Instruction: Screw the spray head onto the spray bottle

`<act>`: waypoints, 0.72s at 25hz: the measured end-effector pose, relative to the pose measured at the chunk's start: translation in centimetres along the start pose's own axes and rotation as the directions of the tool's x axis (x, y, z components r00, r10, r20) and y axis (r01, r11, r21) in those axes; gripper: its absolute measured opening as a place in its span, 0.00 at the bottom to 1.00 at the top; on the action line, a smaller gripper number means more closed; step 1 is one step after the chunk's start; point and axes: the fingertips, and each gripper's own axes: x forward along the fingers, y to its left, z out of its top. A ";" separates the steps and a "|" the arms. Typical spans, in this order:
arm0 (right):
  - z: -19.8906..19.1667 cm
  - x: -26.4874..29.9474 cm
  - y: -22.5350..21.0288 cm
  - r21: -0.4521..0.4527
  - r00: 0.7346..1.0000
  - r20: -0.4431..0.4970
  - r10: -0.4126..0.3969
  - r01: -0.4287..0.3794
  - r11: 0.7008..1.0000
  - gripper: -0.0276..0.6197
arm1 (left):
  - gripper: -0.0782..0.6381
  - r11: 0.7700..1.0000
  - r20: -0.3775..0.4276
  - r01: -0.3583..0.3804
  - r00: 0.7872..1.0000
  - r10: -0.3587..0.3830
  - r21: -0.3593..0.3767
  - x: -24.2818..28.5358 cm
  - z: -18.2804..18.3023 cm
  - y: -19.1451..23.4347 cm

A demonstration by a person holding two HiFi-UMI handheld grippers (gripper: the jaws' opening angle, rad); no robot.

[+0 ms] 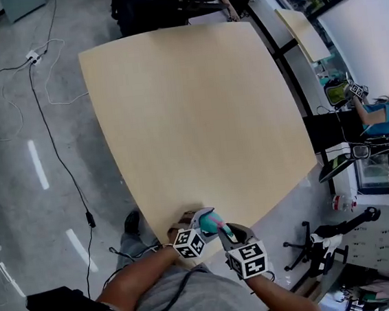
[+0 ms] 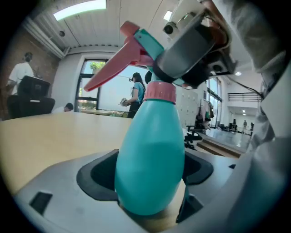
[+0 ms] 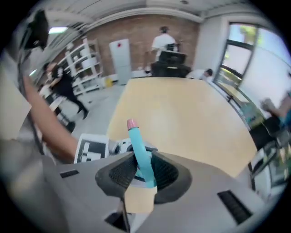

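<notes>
A teal spray bottle (image 2: 150,159) stands upright between the jaws of my left gripper (image 2: 150,175), whose pads press its belly on both sides. On its neck sit a pink collar (image 2: 159,92) and the spray head with a pink trigger (image 2: 113,68). My right gripper (image 2: 191,45) comes down over that head. In the right gripper view the head's teal top (image 3: 141,157) with its pink nozzle (image 3: 132,124) lies pinched between the pads of the right gripper (image 3: 144,175). In the head view both grippers meet at the bottle (image 1: 212,220) by the table's near edge.
The wooden table (image 1: 197,116) stretches away bare beyond the bottle. Cables (image 1: 42,84) run over the floor at left. An office chair (image 1: 321,245) stands right of my arm. A person (image 1: 377,118) sits at far right; others stand beyond the table's far end.
</notes>
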 end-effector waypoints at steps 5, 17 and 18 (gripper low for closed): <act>0.4 0.0 -0.6 0.158 0.993 0.063 -0.100 0.089 0.984 0.20 | 0.65 0.992 -0.007 -0.114 0.994 0.113 -0.061 0.3 0.0 0.8; 1.5 -6.4 3.0 -0.994 0.986 -0.107 0.125 -0.106 -0.016 0.28 | 0.65 0.927 -0.081 0.366 0.929 -0.360 0.081 -1.1 -1.1 -3.9; 0.4 -6.3 3.4 -0.971 0.983 -0.139 0.120 -0.111 -0.212 0.28 | 0.65 0.903 -0.098 0.419 0.907 -0.411 0.090 -1.4 -1.3 -4.3</act>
